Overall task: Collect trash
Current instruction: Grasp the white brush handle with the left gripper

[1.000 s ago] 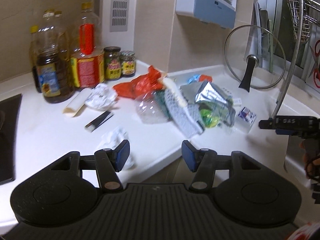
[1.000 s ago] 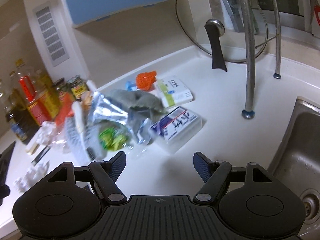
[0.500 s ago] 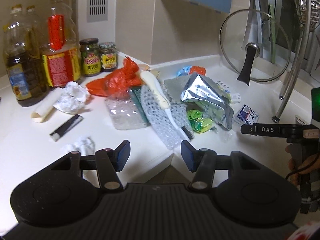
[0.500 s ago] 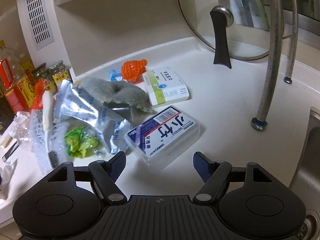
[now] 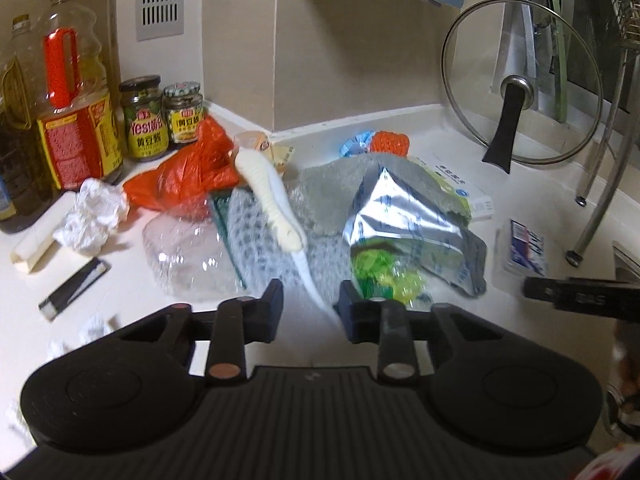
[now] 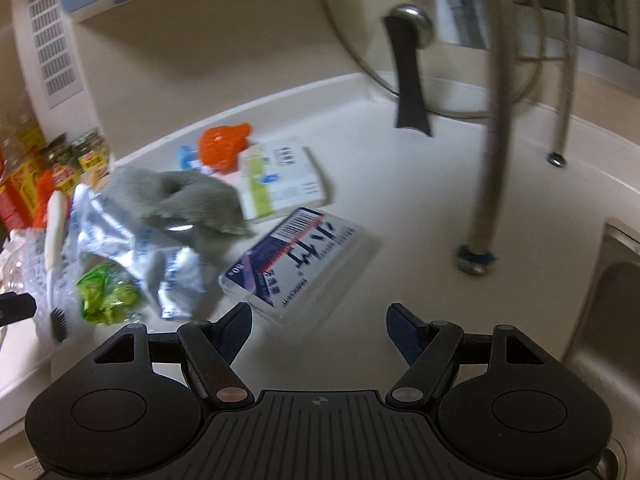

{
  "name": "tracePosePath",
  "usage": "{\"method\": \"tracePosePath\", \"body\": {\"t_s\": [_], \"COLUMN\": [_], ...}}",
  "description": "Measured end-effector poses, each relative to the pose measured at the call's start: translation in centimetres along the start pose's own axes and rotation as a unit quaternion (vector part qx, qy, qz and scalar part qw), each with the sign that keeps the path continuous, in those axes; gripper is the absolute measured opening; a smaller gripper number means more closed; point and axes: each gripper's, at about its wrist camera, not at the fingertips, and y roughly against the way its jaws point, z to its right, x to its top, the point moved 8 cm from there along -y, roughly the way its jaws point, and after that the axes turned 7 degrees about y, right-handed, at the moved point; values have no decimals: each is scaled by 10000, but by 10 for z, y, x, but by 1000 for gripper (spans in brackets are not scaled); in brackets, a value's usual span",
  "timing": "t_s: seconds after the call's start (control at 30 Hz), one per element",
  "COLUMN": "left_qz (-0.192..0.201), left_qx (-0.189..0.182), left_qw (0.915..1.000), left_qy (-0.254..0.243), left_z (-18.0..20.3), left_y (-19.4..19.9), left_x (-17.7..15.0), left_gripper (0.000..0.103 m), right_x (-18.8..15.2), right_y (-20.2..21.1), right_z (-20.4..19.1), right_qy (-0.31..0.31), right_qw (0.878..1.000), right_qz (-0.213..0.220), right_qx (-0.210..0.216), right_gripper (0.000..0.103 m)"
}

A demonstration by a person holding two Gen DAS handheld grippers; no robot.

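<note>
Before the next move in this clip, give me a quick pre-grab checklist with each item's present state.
1. Left gripper lined up on the white-handled brush: ok, the brush's thin end lies between its fingers.
2. Left jaws gripping: not ok, they are closing and the pads do not yet press on it.
3. Right gripper ready: ok, wide open and empty.
4. Right target in front: ok, the clear plastic box with a blue-and-white label lies just ahead, flat on the white countertop.
5. Brush free of the silver foil bag: ok, it lies alongside.
6. Trash container in view: not ok, none shows.
</note>
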Motion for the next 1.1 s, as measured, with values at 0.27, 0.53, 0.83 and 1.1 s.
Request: {"method": "tracePosePath", "body": {"t_s": [0.27,0.53,0.83,1.1], "left_qz": [194,110,131,460], "left_qx": [278,578,631,442], "left_qw": [9994,9983,9979,9980], "left_qy": [-1,5,32,-35], "left_z": [-2,-6,-7,-8], "left_y": [-28,-50,-56,-33], "left_x": [24,29,31,43], "left_gripper": [21,23,21,20], "right_x": [13,23,23,28], "right_y": [17,16,17,14], "right_z": [4,5,3,-7], "right_qy": [-78,-120,-202,-263], "right_qw": [9996,9992,9991,9989], "right_qz": [273,372,361,351], "right_qx": [29,42,82,162], "right_gripper": [74,74,74,74]}}
